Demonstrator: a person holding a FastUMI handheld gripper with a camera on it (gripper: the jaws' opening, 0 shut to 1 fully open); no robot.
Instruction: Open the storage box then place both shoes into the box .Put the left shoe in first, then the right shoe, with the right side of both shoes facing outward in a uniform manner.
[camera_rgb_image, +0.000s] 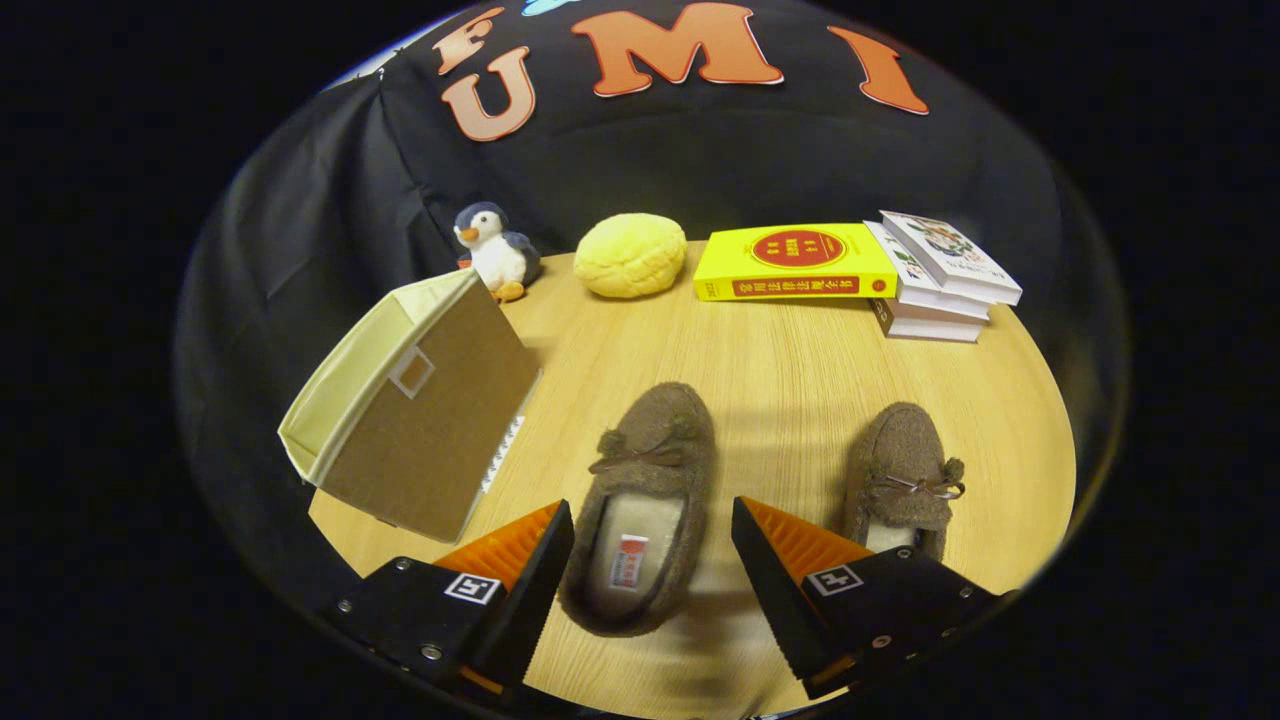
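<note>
Brown fleece slipper (645, 505), seemingly the left shoe, lay on the wooden worktop (790, 350) with its heel between the fingers of the gripper (652, 540), which stood spread wide, gripping nothing. Second slipper (905, 480) lay just beyond the right finger, apart from the first. Fabric storage box (410, 410) stood beside the left finger, tipped so its opening faced away leftward. Risk, in my judgement: soft slipper walls could collapse under a squeeze and slip; the light box could shift when loaded.
</note>
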